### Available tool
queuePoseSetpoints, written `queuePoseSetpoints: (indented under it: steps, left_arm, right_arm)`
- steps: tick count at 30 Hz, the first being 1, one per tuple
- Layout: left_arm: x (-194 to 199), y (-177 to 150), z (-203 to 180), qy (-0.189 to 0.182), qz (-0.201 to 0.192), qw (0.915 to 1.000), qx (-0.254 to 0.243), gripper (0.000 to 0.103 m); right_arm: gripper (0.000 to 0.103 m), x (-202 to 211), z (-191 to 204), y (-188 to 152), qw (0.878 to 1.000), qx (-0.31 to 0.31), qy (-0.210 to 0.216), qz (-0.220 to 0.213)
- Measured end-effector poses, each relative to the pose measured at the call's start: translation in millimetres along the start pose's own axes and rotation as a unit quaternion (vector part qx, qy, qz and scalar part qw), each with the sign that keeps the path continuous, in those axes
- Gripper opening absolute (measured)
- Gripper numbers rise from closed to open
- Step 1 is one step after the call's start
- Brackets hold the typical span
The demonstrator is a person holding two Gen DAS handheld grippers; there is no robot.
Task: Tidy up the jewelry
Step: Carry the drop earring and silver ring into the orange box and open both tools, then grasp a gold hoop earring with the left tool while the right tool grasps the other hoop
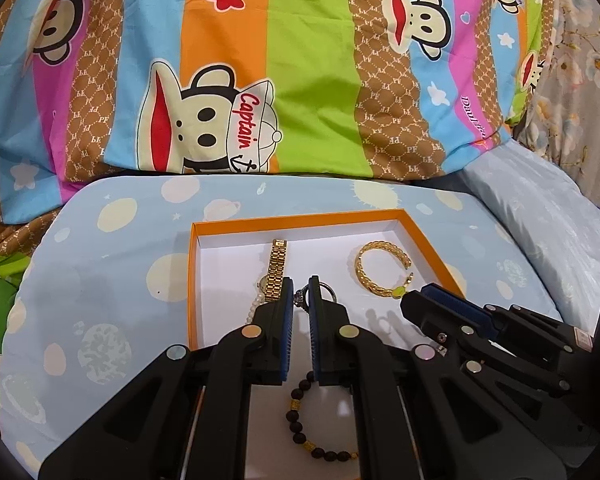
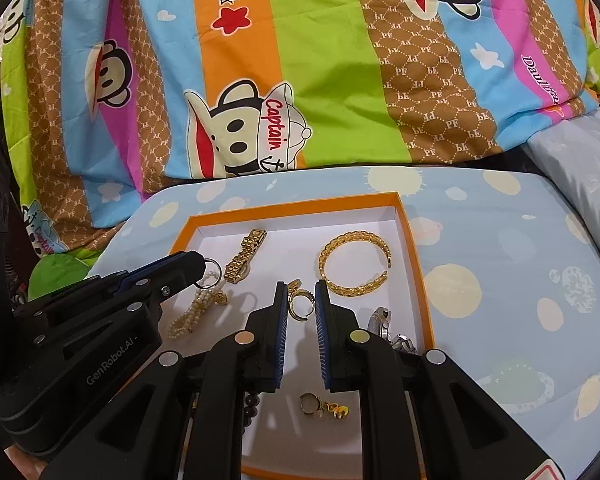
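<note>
Black tool arms fill the bottom of both views, so I start there. My left tool (image 1: 300, 292) has its pads drawn nearly together on a silver ring (image 1: 327, 288) that pokes out past the tips; from the right wrist view the same ring (image 2: 212, 269) shows at its tip, so I call it clamped on that. My right tool (image 2: 301, 294) is narrowly apart, a gold hoop earring (image 2: 302, 303) sitting between the pads; whether it touches them I cannot tell.

Landmark is the orange box (image 2: 416, 256), resting on the blue spotted bed pillow (image 2: 500, 280). Big to small inside it: gold cuff bracelet (image 2: 354, 266) toward the far right corner, gold watch (image 2: 246, 256) toward the far left, pearl strand (image 2: 198, 310) on the left side, dark bead bracelet (image 1: 320, 424) at the near edge, silver watch (image 2: 384, 322) by the right wall, second gold earring (image 2: 324, 405) near the front.

My read: sorting small pieces, ring in hand. Next calls for setting the ring down in a bare patch clear of the pearls, then closing gently on the hoop.
</note>
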State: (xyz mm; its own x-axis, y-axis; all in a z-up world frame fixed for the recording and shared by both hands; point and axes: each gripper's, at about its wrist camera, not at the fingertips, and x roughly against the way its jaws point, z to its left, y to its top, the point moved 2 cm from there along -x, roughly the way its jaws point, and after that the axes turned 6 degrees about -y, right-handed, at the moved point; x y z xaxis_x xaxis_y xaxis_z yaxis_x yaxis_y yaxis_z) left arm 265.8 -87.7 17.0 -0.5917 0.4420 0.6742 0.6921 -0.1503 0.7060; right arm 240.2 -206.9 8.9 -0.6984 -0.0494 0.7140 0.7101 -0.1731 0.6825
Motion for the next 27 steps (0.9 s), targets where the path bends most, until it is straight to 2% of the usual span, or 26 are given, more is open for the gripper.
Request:
queuePoseSetpoints:
  steps: [14, 19, 24, 27]
  left_arm:
    - [-13.3, -5.3, 9.2, 0.003, 0.006, 0.9999, 0.011, 0.007]
    - [-8.4, -4.4, 15.5, 0.0, 0.003, 0.9997, 0.025, 0.008]
    - [13.9, 0.1, 24.2, -0.006, -0.016, 0.999, 0.041, 0.009]
    - [33.8, 2.2, 27.5, -0.009, -0.031, 0.9984, 0.046, 0.019]
  right_arm:
    - [0.014, -17.9, -1.3, -2.9, 1.0, 0.003, -0.007, 0.012]
    - [0.016, -10.1, -1.6, -1.6, 1.0, 0.003, -0.009, -0.001]
    - [0.017, 10.1, -5.8, -0.1, 1.0, -0.006, -0.004, -0.019]
    - [0.018, 27.5, -8.5, -1.6, 1.0, -0.011, 0.0, -0.029]
